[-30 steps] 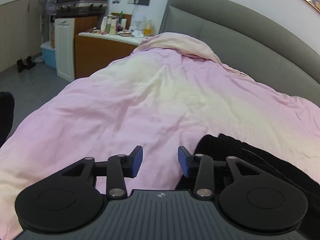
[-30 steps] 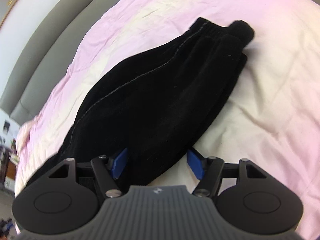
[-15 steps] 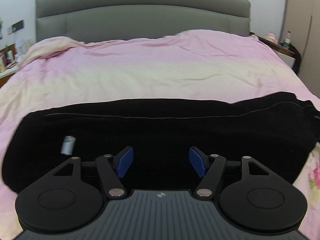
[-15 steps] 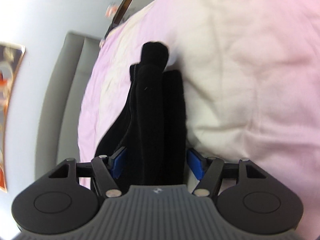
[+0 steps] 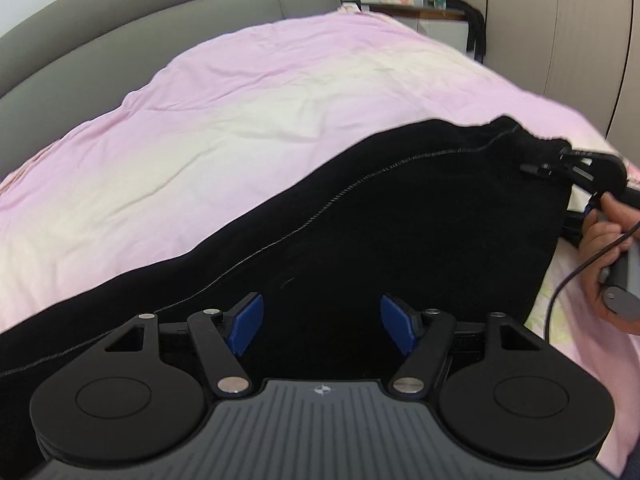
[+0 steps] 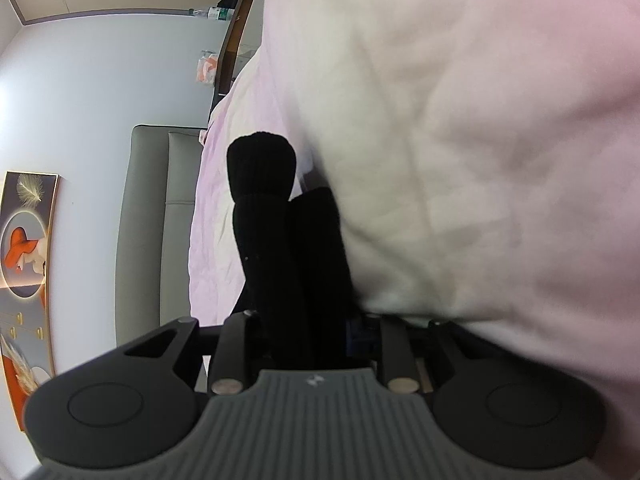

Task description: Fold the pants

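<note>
Here the black pants [image 5: 400,232] stretch across the middle of the frame over the pink bed [image 5: 248,92]. My right hand-held gripper [image 6: 308,332] is clamped on their bunched end at lower centre, while my left hand-held gripper [image 5: 322,324] hangs wide above the fabric, gripping nothing.

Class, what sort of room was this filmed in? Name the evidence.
Most likely a bedroom: a pink duvet covers a bed with a grey padded headboard, and a bedside table stands beside it.

Black left tongs [image 5: 322,330] with blue pads [image 5: 245,328], silver screws, ribbed grey housing.
</note>
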### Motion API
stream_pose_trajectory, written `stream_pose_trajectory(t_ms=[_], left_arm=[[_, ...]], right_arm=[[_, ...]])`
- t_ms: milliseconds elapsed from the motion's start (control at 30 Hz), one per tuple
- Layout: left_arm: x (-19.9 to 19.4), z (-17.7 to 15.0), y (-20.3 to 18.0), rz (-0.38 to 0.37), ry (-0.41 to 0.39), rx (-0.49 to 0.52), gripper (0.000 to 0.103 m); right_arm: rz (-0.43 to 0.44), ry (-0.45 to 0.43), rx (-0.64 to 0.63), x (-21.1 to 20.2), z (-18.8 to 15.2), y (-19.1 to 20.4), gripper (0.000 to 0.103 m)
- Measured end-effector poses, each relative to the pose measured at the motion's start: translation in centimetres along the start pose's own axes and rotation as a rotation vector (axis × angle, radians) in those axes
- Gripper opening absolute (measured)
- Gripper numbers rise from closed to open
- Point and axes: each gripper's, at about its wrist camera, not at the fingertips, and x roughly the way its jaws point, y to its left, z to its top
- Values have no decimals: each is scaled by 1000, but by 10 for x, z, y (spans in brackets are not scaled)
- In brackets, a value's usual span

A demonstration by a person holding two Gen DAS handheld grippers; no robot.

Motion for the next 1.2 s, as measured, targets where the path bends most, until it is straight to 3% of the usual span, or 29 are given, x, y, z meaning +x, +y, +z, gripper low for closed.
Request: stream_pose_trajectory(t_ms=[133,167,200,233,300,400,433,467,500,567,633,700,767,867,933,1033,1133,1200], left_arm=[[36,0,-5,20,122,-77,82],[44,-3,-1,14,144,-115,86],[51,-7,6,15,161,-155,98],[57,-11,13,21,169,-185,103],[64,-19,24,9,175,-241,103],[50,-18,28,12,142,-248,103],[40,-17,30,16,109,-266,76],[31,-17,34,30,83,-295,61],[25,-19,39,47,80,-326,53],[21,-27,48,53,98,-369,50],[23,-37,52,63,128,-336,47],[25,-44,52,71,142,-313,47],[28,-45,53,72,152,-318,47],[35,-49,67,42,159,-396,47],[34,-54,75,17,145,-422,47],[27,-59,87,-15,111,-459,46],[1,-77,118,-12,31,-621,36],[-16,-88,131,30,-2,-649,35]], right_arm=[[10,9,-3,4,-3,-10,15],[9,9,-7,11,-2,-13,15],[6,9,-12,10,-2,-12,15],[2,10,-18,8,-3,-13,15],[-4,9,-27,8,-4,-11,14],[-6,8,-35,9,-4,-10,14],[-2,9,-37,8,-4,-9,15],[2,10,-42,7,-4,-9,15],[2,10,-49,10,-3,-4,15],[1,5,-61,9,-3,0,14],[-18,-16,-115,5,-6,10,14],[-33,-59,-284,-3,-14,37,13],[-23,-125,-590,-16,-37,82,13],[45,-245,-1110,-39,-102,138,13],[118,-266,-1376,-48,-152,156,13],[189,-206,-1703,-50,-223,157,13],[248,-14,-1965,-44,-278,137,14],[285,125,-2128,-43,-305,117,15]])
